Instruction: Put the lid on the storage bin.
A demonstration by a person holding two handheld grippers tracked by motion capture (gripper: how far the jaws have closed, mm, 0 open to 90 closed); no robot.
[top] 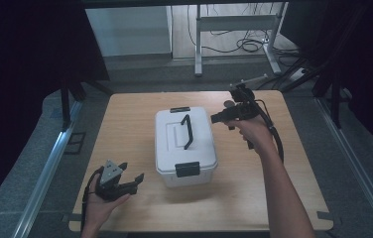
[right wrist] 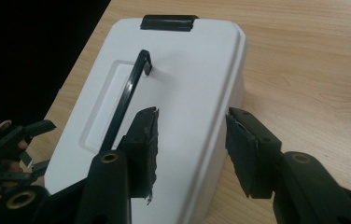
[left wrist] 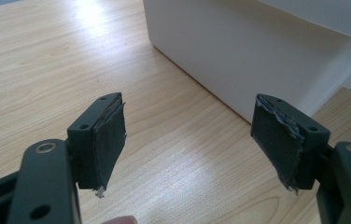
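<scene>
While the white rigid plastic lidded box (top: 185, 146) sat mid-table, both grippers stood empty: left gripper (top: 131, 179) near the front-left corner, jaws apart; right gripper (right wrist: 190, 151) over its right edge, jaws apart. Judged stiff, smooth, slippery-walled; the black hinged handle (top: 188, 131) offered best hold.

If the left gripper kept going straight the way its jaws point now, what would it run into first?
Most likely the white box. In the left gripper view, the open left gripper points over bare wooden table toward the box's side wall near its lower edge. Nothing lies between, though the depth is hard to judge.
</scene>
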